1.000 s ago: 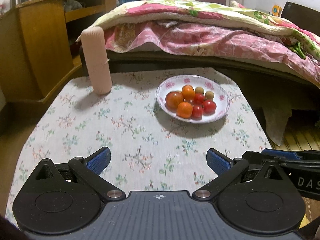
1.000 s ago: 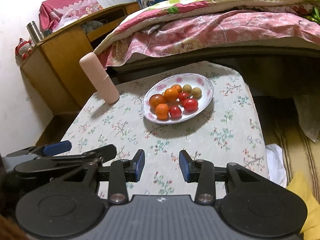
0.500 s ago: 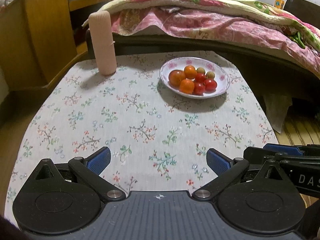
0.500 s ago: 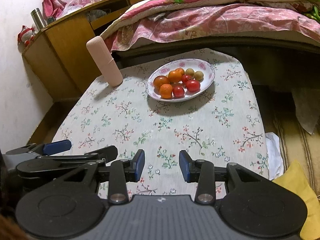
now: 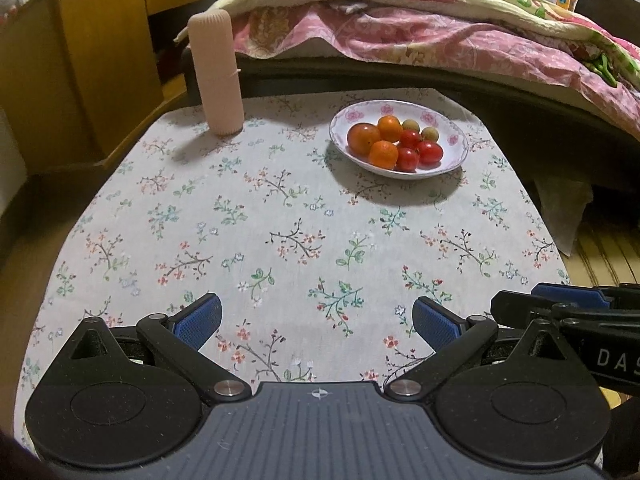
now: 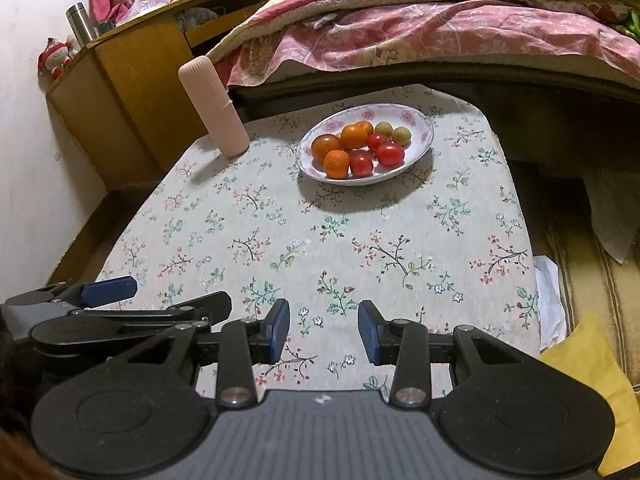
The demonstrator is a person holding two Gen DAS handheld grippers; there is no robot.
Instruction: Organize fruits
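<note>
A white floral plate (image 5: pixel 456 138) (image 6: pixel 420 120) stands at the far right of the table and holds several fruits: orange mandarins (image 5: pixel 383 154) (image 6: pixel 336 163), red tomatoes (image 5: pixel 430 152) (image 6: pixel 389 155) and two small green-brown fruits (image 5: pixel 430 133) (image 6: pixel 401 135). My left gripper (image 5: pixel 318 322) is open and empty over the table's near edge, far from the plate. My right gripper (image 6: pixel 323 330) is open and empty, beside the left gripper (image 6: pixel 108 292), also at the near edge.
A tall pink cylinder (image 5: pixel 216 76) (image 6: pixel 214 106) stands at the far left of the floral tablecloth (image 5: pixel 260 220). A bed with a pink quilt (image 5: pixel 440 40) lies behind the table. A wooden cabinet (image 5: pixel 92 60) stands at the left. A yellow cushion (image 6: pixel 588 376) lies at the right.
Both grippers have drawn back from the plate toward the table's near edge, so the plate looks smaller and farther. Both stay open and empty.
</note>
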